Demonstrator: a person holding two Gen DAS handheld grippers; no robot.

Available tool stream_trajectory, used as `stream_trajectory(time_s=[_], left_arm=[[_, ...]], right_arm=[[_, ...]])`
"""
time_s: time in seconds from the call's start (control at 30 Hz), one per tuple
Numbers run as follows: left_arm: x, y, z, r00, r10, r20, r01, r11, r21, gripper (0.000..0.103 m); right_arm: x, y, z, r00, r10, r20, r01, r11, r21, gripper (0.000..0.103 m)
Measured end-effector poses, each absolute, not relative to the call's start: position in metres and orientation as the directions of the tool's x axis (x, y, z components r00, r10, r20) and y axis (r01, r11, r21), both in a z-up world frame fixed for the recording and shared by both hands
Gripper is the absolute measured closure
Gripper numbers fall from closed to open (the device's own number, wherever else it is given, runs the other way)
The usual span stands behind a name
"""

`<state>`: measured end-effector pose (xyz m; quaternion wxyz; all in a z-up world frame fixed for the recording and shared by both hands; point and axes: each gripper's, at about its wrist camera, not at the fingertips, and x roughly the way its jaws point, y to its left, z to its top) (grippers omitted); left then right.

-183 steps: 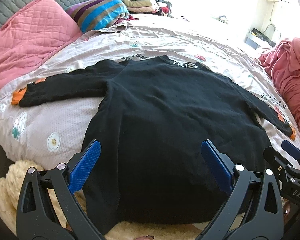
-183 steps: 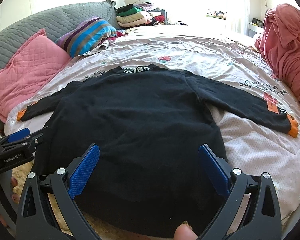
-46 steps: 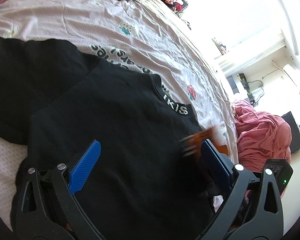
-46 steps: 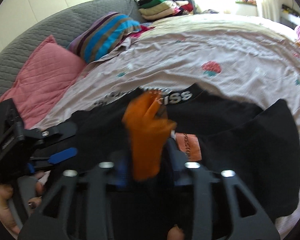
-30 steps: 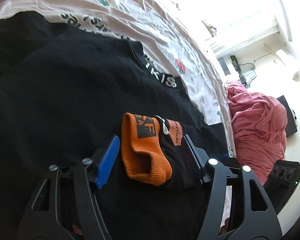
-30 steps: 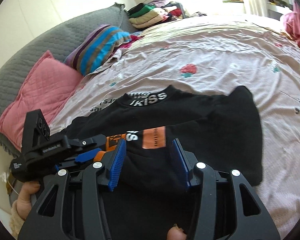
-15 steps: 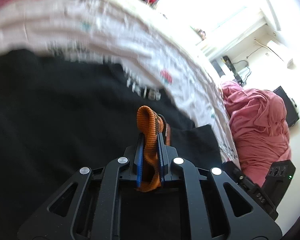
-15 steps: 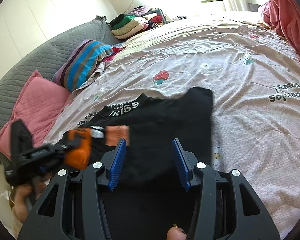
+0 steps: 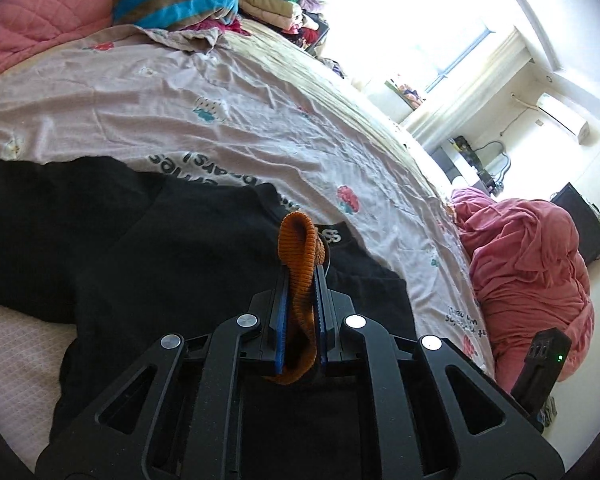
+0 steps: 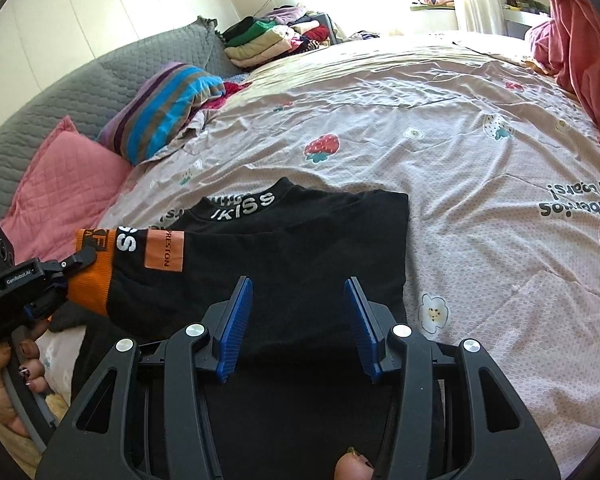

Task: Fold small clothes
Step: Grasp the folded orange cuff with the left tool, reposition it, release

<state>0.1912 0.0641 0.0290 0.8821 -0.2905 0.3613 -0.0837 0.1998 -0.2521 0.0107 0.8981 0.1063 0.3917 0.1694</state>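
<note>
A small black sweater [image 10: 300, 240] lies on the bed, its right side folded in over the body, white letters on the collar [image 10: 244, 206]. My left gripper [image 9: 300, 276] is shut on the sleeve's orange cuff [image 9: 298, 248]. In the right wrist view that gripper [image 10: 66, 270] holds the cuff [image 10: 92, 276] lifted at the left, with the sleeve stretched across the sweater. My right gripper [image 10: 298, 292] hovers over the sweater's lower middle, its blue pads [image 10: 236, 324] apart and bare.
The bed has a pale strawberry-print sheet [image 10: 460, 152]. A pink pillow [image 10: 60, 184] and a striped pillow [image 10: 164, 112] lie at the left. Folded clothes [image 10: 276, 40] are stacked at the far end. A red blanket heap [image 9: 528, 264] lies at the right.
My left gripper closed on the orange cuff and lifted it, drawing the sleeve leftwards across the sweater. My right gripper stayed half open over the sweater.
</note>
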Motion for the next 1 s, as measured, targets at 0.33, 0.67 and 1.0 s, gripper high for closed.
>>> stream_trajectory(time_s=[0.33, 0.67, 1.0], left_arm=[[0.187, 0.082, 0.014, 0.714, -0.311, -0.627, -0.129, 0.822, -0.555, 0.096], [0.182, 0.075, 0.021, 0.721, -0.246, -0.648, -0.130, 0.870, -0.475, 0.096], [0.194, 0.058, -0.033, 0.561, -0.251, -0.789, -0.136, 0.912, -0.387, 0.077]], right_arm=[[0.205, -0.233, 0.000, 0.605, 0.372, -0.704, -0.266, 0.928, 0.261, 0.057], [0.212, -0.212, -0.014, 0.564, 0.345, -0.750, -0.295, 0.933, 0.207, 0.057], [0.219, -0.217, -0.045, 0.486, 0.279, -0.828, -0.247, 0.953, 0.177, 0.055]])
